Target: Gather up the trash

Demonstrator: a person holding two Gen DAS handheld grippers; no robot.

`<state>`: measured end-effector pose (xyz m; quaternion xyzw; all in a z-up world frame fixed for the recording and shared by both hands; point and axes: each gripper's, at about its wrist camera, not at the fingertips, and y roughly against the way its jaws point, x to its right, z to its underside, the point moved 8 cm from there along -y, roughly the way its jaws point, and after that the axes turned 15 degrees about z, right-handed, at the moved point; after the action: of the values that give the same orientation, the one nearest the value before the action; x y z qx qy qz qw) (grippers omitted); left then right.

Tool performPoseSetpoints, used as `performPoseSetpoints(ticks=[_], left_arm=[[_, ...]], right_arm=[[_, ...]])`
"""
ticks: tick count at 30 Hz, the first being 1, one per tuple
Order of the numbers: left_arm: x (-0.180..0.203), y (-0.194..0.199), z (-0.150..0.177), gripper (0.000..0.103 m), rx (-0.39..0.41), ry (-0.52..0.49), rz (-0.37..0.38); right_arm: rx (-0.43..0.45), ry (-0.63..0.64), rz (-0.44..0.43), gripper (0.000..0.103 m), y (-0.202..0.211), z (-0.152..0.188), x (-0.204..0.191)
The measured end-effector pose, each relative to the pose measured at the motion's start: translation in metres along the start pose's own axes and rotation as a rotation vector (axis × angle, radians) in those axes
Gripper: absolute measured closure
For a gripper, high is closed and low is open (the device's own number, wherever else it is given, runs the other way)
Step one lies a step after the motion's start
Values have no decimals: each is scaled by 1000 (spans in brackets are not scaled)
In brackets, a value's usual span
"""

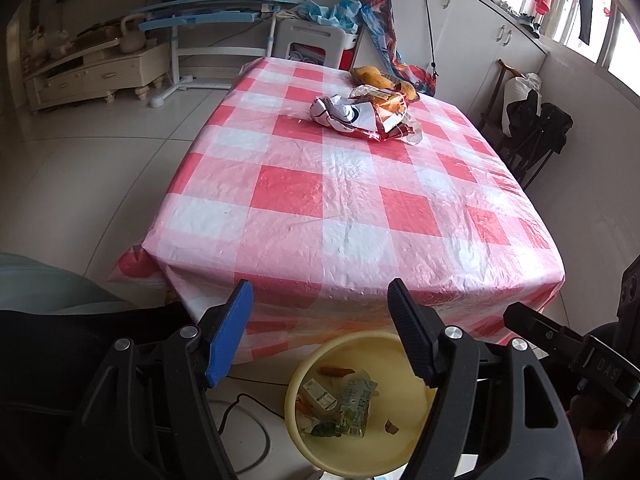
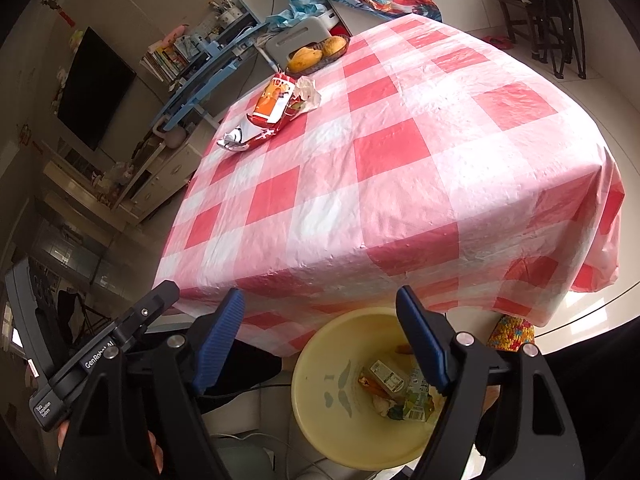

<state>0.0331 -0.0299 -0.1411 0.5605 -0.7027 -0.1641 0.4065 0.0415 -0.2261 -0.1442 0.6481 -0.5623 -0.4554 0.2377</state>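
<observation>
A yellow bin [image 1: 304,428] stands on the floor below the table's near edge, with several wrappers and scraps [image 1: 340,404] inside; it also shows in the right wrist view [image 2: 320,412]. On the far part of the checked table, crumpled snack bags [image 1: 360,114] lie together; they also show in the right wrist view [image 2: 272,110]. My left gripper [image 1: 320,332] is open and empty above the bin. My right gripper [image 2: 320,336] is open and empty above the bin too.
The red-and-white checked tablecloth [image 1: 344,208] covers the table. A basket of mangoes [image 2: 316,56] sits at the far edge behind the bags. A chair with dark clothes [image 1: 532,136] stands to the right. A cable [image 1: 248,432] lies on the floor by the bin.
</observation>
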Motion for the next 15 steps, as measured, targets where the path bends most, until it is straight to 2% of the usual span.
performPoseSetpoints(ticks=[15], left_arm=[[-2, 0, -1, 35, 4, 3, -1]], right_arm=[[-5, 20, 4, 28, -1, 3, -5]])
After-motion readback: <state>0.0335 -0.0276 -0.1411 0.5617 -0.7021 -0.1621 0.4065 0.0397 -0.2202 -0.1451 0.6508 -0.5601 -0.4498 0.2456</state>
